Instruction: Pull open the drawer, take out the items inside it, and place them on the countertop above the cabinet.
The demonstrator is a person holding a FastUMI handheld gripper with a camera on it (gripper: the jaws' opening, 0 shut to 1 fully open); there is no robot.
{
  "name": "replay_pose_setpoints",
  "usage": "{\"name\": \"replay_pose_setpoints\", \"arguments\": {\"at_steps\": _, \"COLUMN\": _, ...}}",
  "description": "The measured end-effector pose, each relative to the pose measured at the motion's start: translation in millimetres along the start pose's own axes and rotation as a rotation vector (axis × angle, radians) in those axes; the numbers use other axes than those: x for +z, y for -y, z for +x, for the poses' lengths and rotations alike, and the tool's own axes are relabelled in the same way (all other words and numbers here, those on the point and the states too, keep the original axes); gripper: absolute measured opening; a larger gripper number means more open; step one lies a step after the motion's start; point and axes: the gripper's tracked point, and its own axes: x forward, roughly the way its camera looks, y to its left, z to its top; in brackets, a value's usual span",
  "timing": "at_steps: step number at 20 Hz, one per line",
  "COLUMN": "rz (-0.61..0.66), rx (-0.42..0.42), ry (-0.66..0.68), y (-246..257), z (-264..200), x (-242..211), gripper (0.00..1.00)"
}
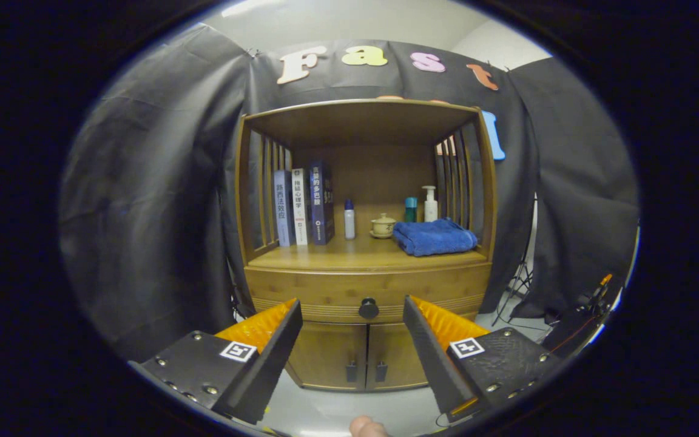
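Black cloth hangs behind and to both sides of a wooden cabinet [366, 243] that stands on a pale floor [349, 409].

Its upper part is an open shelf with slatted sides, and the bottom board of that shelf is the countertop [349, 255]. On it, from left to right, stand three books [304, 206] upright against the left slats, a small white bottle [349, 220] with a dark cap, a lidded cup [383, 226] on a saucer, a teal bottle [410, 209] and a white pump bottle [430, 204] toward the back, and a folded blue towel [434, 237] lying near the right slats.

Below the countertop sits the drawer [368, 294], shut flush with the cabinet front. Its round dark knob [368, 308] is at the middle of the drawer face. Under the drawer are two doors [364, 355], closed, each with a small dark handle near the centre seam.

The gripper [352, 318] is held wide open and has hold of nothing. Its two fingers [280, 340] reach up toward the cabinet, one on each side of the knob. The knob shows in the gap between the fingertips, roughly midway and level with them, but it lies beyond them, and neither finger touches it or the drawer. What is inside the drawer cannot be seen.

A fingertip [366, 426] of the person shows low between the fingers. To the right of the cabinet, a stand [516, 285] leans by the cloth and some dark gear [580, 321] sits on the floor.
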Motion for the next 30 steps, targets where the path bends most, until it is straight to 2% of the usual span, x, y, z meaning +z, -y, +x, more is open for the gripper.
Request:
{"name": "replay_pose_setpoints", "arguments": {"at_steps": 7, "rz": 0.019, "rx": 0.008, "ry": -0.004, "y": -6, "z": 2, "x": -12, "gripper": 1.0}}
{"name": "replay_pose_setpoints", "arguments": {"at_steps": 12, "rz": 0.019, "rx": 0.006, "ry": 0.005, "y": -7, "z": 24, "x": -24, "gripper": 1.0}}
{"name": "replay_pose_setpoints", "arguments": {"at_steps": 22, "rz": 0.021, "rx": -0.08, "ry": -0.026, "y": 19, "z": 145, "x": -87, "gripper": 1.0}}
{"name": "replay_pose_setpoints", "arguments": {"at_steps": 27, "rz": 0.025, "rx": -0.114, "ry": -0.016, "y": 29, "z": 196, "x": -94, "gripper": 1.0}}
{"name": "replay_pose_setpoints", "arguments": {"at_steps": 30, "rz": 0.008, "rx": -0.142, "ry": -0.102, "y": 40, "z": 218, "x": -115, "gripper": 0.84}}
